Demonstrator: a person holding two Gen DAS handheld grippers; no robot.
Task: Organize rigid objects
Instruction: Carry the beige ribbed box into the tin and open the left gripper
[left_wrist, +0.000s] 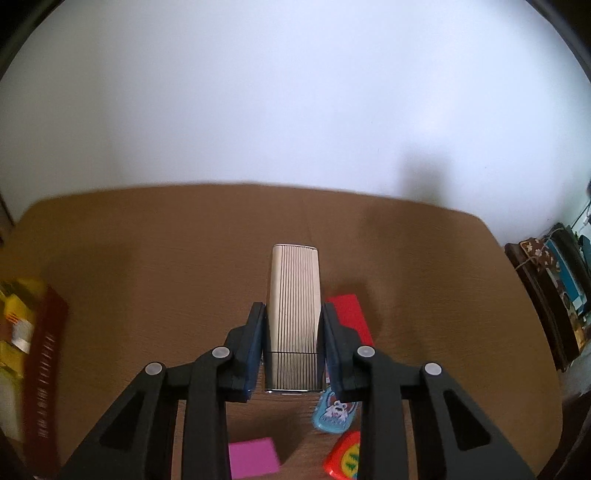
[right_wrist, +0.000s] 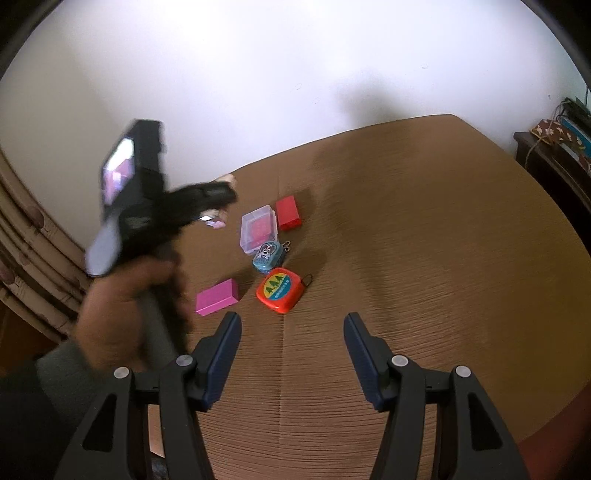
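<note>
My left gripper (left_wrist: 293, 314) is shut on a ribbed silver-beige case (left_wrist: 294, 295) and holds it above the brown table (left_wrist: 147, 258). Below it lie a red box (left_wrist: 351, 317), a blue cartoon tin (left_wrist: 334, 411), a pink box (left_wrist: 253, 456) and a red-orange tape measure (left_wrist: 343, 458). My right gripper (right_wrist: 291, 321) is open and empty, low over the table (right_wrist: 406, 258). Ahead of it lie the pink box (right_wrist: 217, 296), tape measure (right_wrist: 280, 290), blue tin (right_wrist: 268, 256), a clear plastic box (right_wrist: 259, 228) and the red box (right_wrist: 288, 213). The left gripper (right_wrist: 218, 195) shows blurred at left, held by a hand.
A dark red basket (left_wrist: 46, 365) with yellow items stands at the table's left edge. A white wall rises behind the table. Dark furniture (right_wrist: 554, 162) stands off the table's right side. A wicker-like surface (right_wrist: 33, 251) lies at far left.
</note>
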